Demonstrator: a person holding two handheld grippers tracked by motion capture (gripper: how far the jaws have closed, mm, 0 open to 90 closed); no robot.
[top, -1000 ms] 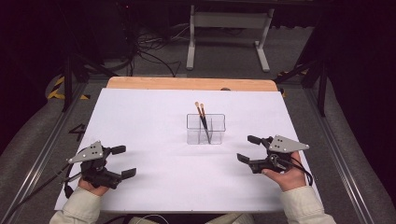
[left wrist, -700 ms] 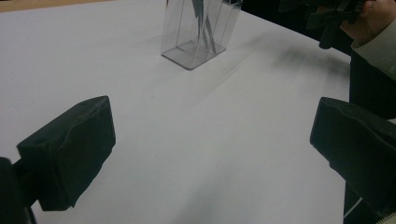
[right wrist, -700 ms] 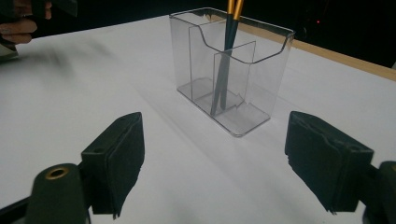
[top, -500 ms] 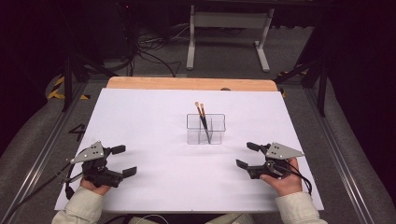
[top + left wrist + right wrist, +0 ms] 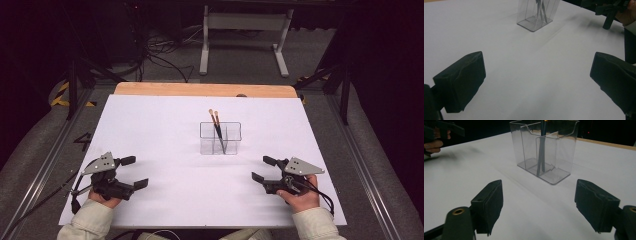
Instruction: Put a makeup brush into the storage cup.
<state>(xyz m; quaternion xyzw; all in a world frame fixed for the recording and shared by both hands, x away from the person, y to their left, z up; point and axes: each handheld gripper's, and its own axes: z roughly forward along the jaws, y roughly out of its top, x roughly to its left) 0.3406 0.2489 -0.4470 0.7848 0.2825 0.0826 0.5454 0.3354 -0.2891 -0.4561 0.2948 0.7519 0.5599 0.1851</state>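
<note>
The clear holder (image 5: 220, 138) holds 2 brushes (image 5: 217, 129); the left gripper (image 5: 134, 172) and right gripper (image 5: 263, 168) flank it, jaws apart, empty.

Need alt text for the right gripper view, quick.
The right gripper hangs open over the white table, its two black jaws wide apart and empty. Ahead stands a clear divided holder with dark brush handles leaning inside.

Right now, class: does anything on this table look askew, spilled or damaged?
Nothing stands out. The clear holder stands upright mid-table, two brushes leaning inside it. Both grippers, left and right, sit open and apart from it.
</note>
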